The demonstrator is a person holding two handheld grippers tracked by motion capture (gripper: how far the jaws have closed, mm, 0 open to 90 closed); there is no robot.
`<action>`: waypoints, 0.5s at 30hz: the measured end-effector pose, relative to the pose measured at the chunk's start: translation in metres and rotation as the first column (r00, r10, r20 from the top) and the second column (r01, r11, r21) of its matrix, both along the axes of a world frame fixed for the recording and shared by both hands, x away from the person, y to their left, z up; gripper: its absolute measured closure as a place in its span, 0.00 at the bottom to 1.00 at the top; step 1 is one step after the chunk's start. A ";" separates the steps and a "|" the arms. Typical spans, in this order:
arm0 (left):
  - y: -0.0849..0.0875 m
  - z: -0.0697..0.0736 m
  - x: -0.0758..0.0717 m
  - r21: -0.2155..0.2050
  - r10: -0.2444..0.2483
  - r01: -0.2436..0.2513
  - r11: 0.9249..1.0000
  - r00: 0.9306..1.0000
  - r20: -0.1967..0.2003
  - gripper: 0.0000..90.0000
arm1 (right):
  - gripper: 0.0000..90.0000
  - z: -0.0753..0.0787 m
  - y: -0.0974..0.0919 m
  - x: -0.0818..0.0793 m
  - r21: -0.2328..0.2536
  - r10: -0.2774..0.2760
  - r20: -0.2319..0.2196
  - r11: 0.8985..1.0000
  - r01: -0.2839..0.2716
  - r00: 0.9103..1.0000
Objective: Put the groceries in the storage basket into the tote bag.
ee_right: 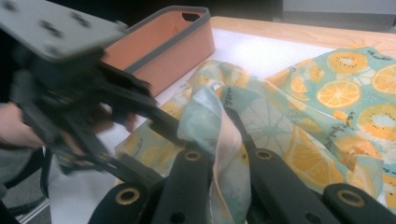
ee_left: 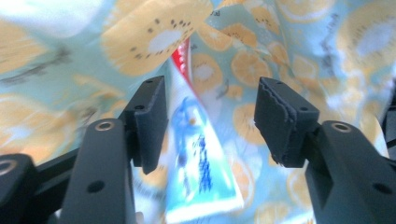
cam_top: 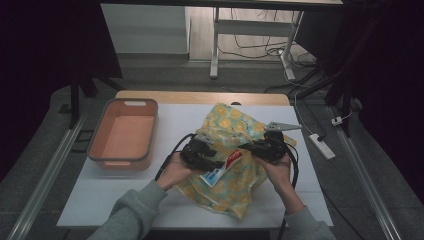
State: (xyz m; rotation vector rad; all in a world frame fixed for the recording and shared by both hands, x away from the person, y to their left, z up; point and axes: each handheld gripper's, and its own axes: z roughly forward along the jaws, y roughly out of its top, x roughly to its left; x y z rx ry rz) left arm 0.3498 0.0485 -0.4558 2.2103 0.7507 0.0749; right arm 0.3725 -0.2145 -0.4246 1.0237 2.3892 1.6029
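A cloth bag [cam_top: 235,125] printed with orange and kiwi slices lies crumpled on the white table. A blue and white toothpaste tube [cam_top: 220,170] with a red end pokes out of it at the near side. In the left gripper view the tube [ee_left: 196,158] lies between the jaws of my left gripper [ee_left: 210,121], close to one pad and well apart from the other, so the gripper is open. My right gripper [ee_right: 222,130] is shut on a fold of the bag's edge [ee_right: 219,107] and lifts it. In the high view the left gripper [cam_top: 212,162] and right gripper [cam_top: 250,147] face each other over the bag.
An orange basket [cam_top: 120,164] with a grey rim stands empty on the table's left side, also in the right gripper view as the basket [ee_right: 182,51]. Bare white table [cam_top: 125,200] lies near the front edge. A power strip [cam_top: 321,146] lies on the floor at the right.
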 end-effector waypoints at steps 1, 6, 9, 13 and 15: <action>0.005 0.001 -0.002 0.010 0.005 -0.005 1.000 1.000 0.010 0.47 | 0.99 -0.001 0.000 0.000 -0.001 0.001 -0.001 1.000 -0.001 1.000; 0.027 0.008 -0.012 -0.020 0.030 -0.029 0.999 0.998 0.056 0.47 | 0.99 -0.004 -0.001 0.000 -0.012 -0.002 -0.005 1.000 0.002 1.000; 0.040 0.011 -0.015 -0.030 0.046 -0.044 0.999 0.996 0.073 0.47 | 0.99 -0.005 -0.004 -0.001 -0.020 -0.007 -0.007 1.000 0.007 1.000; 0.059 0.014 -0.014 -0.029 0.063 -0.060 0.998 0.995 0.083 0.45 | 0.99 -0.007 -0.007 -0.003 -0.036 -0.019 -0.001 0.999 0.019 1.000; 0.068 0.015 -0.014 -0.025 0.067 -0.066 0.998 0.994 0.082 0.45 | 0.99 -0.008 -0.009 -0.004 -0.036 -0.018 -0.005 0.999 0.018 1.000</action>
